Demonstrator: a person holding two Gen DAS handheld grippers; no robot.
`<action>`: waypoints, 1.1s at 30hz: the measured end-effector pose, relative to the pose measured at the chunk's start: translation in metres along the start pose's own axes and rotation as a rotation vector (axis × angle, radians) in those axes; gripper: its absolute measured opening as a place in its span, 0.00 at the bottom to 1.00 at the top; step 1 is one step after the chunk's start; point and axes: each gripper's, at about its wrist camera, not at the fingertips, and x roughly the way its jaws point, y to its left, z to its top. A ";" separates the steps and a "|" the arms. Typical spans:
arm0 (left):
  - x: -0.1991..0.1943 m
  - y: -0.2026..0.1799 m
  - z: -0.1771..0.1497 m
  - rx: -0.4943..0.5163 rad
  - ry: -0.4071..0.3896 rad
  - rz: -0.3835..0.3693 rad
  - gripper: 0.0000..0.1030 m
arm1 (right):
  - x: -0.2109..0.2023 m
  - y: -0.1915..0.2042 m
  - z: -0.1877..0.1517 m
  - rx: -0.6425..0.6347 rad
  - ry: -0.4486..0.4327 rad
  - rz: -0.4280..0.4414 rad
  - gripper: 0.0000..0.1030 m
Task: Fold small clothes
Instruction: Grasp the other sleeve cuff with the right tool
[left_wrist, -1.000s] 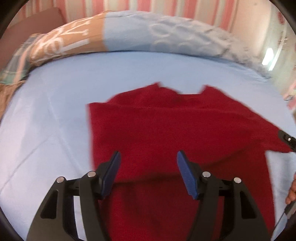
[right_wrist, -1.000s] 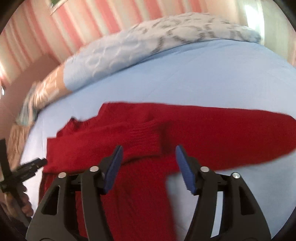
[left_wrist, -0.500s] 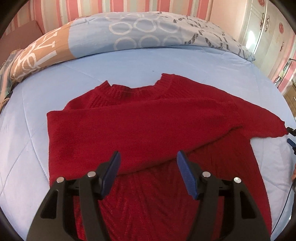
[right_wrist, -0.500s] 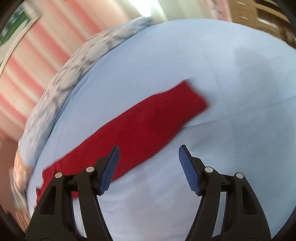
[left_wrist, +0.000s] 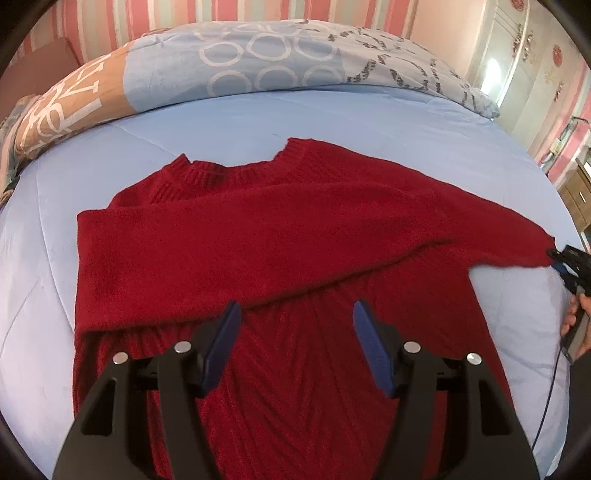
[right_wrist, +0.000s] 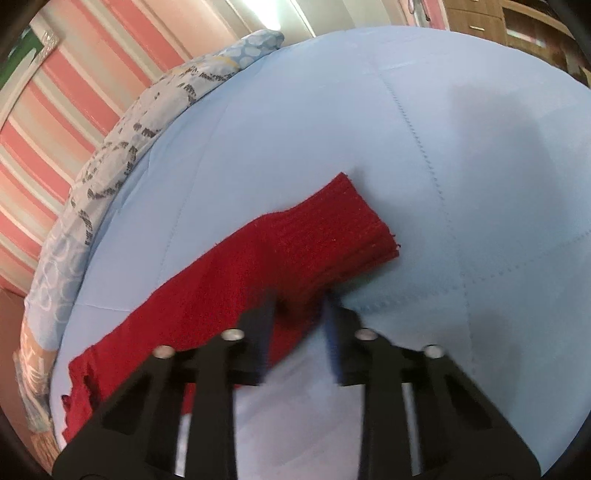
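Note:
A red knit sweater (left_wrist: 288, 236) lies flat on a light blue bed, its left sleeve folded across the chest. My left gripper (left_wrist: 295, 332) is open and empty, hovering above the sweater's lower body. The right sleeve stretches out to the right, and its cuff (right_wrist: 351, 229) shows in the right wrist view. My right gripper (right_wrist: 299, 314) has its fingers closing around the sleeve's lower edge near the cuff; they are blurred. It also shows at the sleeve's end in the left wrist view (left_wrist: 561, 262).
A rolled patterned duvet (left_wrist: 258, 62) runs along the far side of the bed. Bare blue sheet (right_wrist: 461, 147) surrounds the sweater. Striped pink walls and wooden drawers (right_wrist: 480, 18) stand beyond the bed's edge.
My right gripper has dropped onto the sleeve near the cuff and its fingers have narrowed from wide open. My left gripper has pulled back slightly and stayed open.

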 end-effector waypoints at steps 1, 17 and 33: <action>0.000 -0.002 -0.001 0.012 -0.003 0.008 0.62 | 0.002 0.003 0.001 -0.024 -0.004 -0.015 0.15; 0.016 0.003 0.006 0.002 0.001 0.019 0.62 | -0.063 0.178 -0.063 -0.498 -0.059 0.145 0.08; 0.002 0.071 -0.006 -0.093 0.007 0.094 0.62 | -0.009 0.346 -0.232 -0.740 0.315 0.323 0.09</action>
